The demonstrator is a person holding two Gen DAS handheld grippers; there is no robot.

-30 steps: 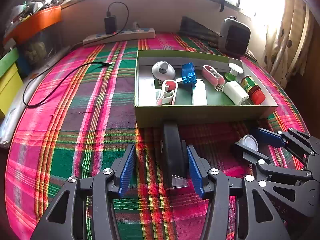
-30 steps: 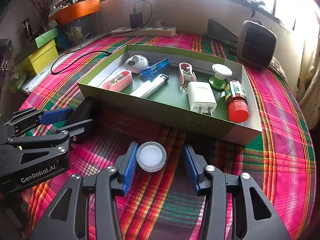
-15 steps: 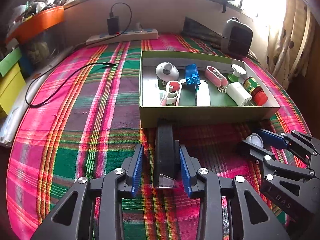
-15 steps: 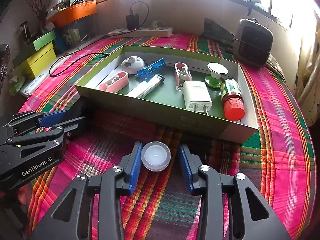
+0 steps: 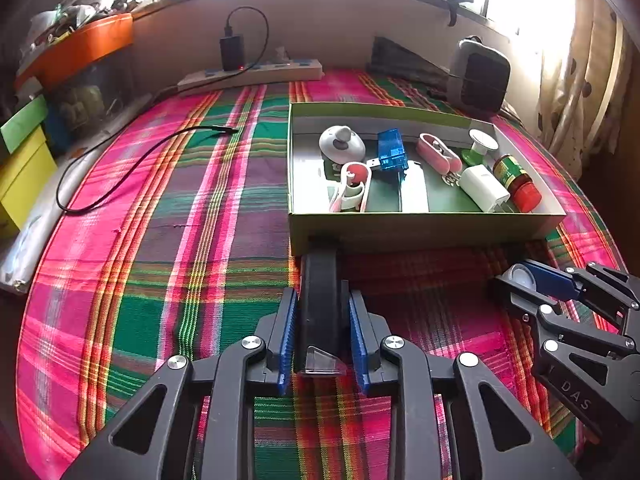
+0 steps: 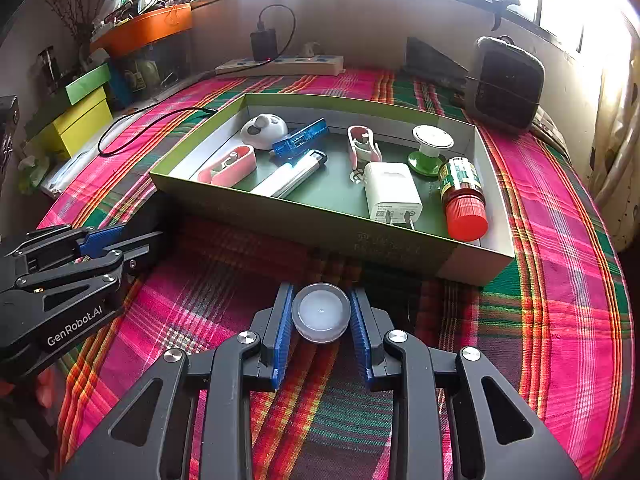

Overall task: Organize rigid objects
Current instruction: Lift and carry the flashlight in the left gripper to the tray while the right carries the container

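Note:
A long black device (image 5: 321, 300) lies on the plaid cloth just before the green box (image 5: 420, 230). My left gripper (image 5: 322, 336) is closing on it, blue pads touching both its sides. A small round white jar (image 6: 320, 312) sits on the cloth in front of the box's near wall (image 6: 320, 232). My right gripper (image 6: 321, 320) is closing on it, pads against its rim. The box holds several small items, among them a white charger (image 6: 392, 196) and a red-capped bottle (image 6: 464, 200). Each gripper shows in the other's view, the left gripper (image 6: 120, 240) and the right gripper (image 5: 528, 284).
A black cable (image 5: 132, 164) lies on the cloth at the left. A power strip (image 5: 252, 74) and a dark speaker (image 5: 480, 76) stand along the back wall. Yellow and green boxes (image 6: 76, 120) sit at the left edge. A curtain (image 5: 580, 80) hangs at the right.
Both grippers' jaws have closed in from wide apart: the left onto the black device, the right onto the white jar. Neither hand has shifted.

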